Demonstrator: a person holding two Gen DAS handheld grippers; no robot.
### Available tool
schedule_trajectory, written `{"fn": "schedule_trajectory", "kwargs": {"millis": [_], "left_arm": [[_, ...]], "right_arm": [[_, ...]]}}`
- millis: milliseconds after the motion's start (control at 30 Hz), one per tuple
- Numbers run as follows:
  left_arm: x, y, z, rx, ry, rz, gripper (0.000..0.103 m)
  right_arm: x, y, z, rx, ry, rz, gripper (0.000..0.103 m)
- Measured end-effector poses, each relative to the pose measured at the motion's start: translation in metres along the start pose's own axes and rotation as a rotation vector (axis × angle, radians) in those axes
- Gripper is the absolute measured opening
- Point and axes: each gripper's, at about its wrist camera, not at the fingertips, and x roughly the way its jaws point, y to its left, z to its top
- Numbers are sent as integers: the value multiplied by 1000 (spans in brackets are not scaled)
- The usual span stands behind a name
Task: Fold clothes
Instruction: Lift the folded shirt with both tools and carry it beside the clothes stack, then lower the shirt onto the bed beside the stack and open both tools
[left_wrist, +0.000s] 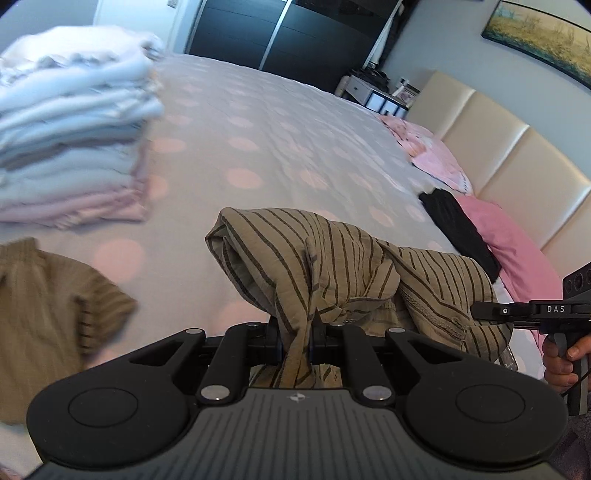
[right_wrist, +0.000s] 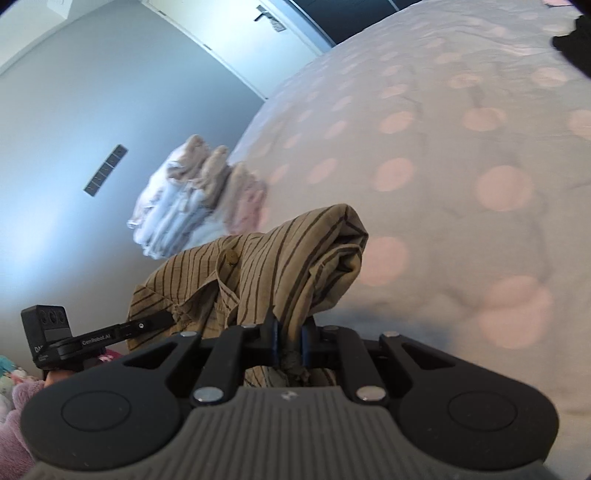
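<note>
A: Jaws on the left gripper (left_wrist: 295, 341) are nearly closed, clamped on a bunched fold of the striped tan shirt (left_wrist: 332, 266); cloth fills the narrow gap between them.

B: Right gripper (right_wrist: 290, 341)?

A: Same state: jaws pinched tight on another fold of that shirt (right_wrist: 258, 273). From the left wrist view the right gripper (left_wrist: 480, 310) enters at 3 o'clock, tips buried in the cloth, a hand (left_wrist: 561, 363) on its handle.

B: Shirt position?

A: Slung between both grippers above the spotted bed cover (left_wrist: 280, 122), bunched, not flat.

B: Surroundings?

A: Stack of folded clothes (left_wrist: 74, 125) at 10 o'clock, blurred. Second tan garment (left_wrist: 44, 317) at 8 o'clock on the bed.
</note>
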Motion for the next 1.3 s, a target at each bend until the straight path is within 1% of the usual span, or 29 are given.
{"fn": "schedule_trajectory", "kwargs": {"millis": [167,267,400,533,667,867,967,1100,1167,1300], "left_arm": [[-46,42,23,-25,-39,85,9],[-70,71,32,-61,-66,129,9],[-91,112,37,-110,-85,189,9],[-105,153,36,-146,-74,240,9],[-111,194,37,-170,-42,287,9],[-105,243,39,-210,-5,327,9],[-91,266,36,-226,23,335,9],[-66,292,28,-246,49,327,9],[-54,307,20,-282,62,328,9],[-35,330,6,-323,84,327,10]], "right_arm": [[53,54,7,13,39,85,13],[90,87,7,2,74,111,13],[138,123,6,9,120,143,13],[182,150,3,9,173,168,13],[226,169,-3,15,230,183,13],[283,176,-12,35,302,184,13],[308,172,-15,44,329,168,13],[336,160,-12,47,341,123,13],[346,154,-11,50,339,103,13],[365,143,-14,51,344,68,13]]}}
